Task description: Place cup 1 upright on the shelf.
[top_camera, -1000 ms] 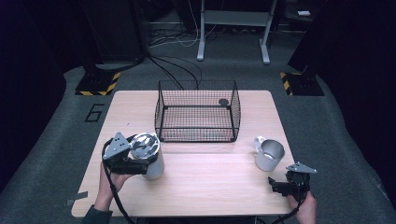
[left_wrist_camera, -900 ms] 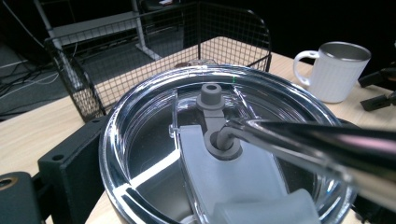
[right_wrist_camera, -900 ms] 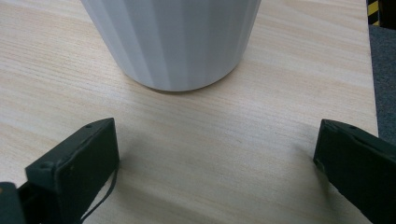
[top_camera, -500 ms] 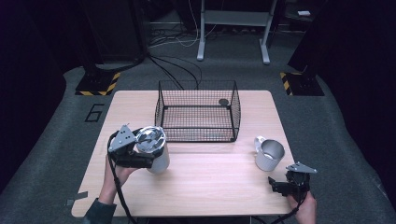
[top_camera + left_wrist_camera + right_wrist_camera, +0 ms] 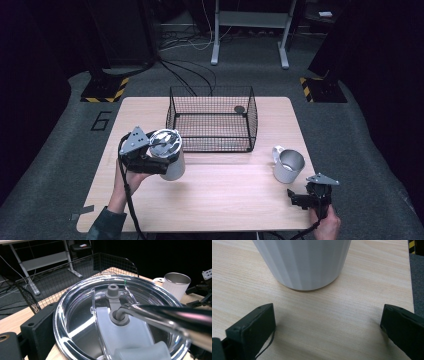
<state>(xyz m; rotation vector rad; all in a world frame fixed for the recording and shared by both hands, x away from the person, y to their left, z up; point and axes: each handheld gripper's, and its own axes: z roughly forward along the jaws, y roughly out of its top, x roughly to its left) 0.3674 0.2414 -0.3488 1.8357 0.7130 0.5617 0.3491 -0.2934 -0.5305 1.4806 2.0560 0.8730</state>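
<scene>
**Lidded tumbler held beside the basket**

Left tongs (image 5: 159, 164) clamp the white tumbler with clear lid (image 5: 168, 152), just left-front of the black wire basket (image 5: 212, 120), which holds a small dark disc (image 5: 239, 109). Right tongs (image 5: 327, 327) gape apart before the white steel-lined mug (image 5: 288, 165), right-front of it.

Glossy clear-plastic lid (image 5: 117, 322), matt ribbed white mug (image 5: 302, 262), pale wood-grain table (image 5: 324, 322), black wire basket (image 5: 212, 120).

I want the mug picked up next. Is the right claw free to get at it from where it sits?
Probably yes. The right claw is open and the mug stands just ahead of it on bare table, with nothing between them.
</scene>
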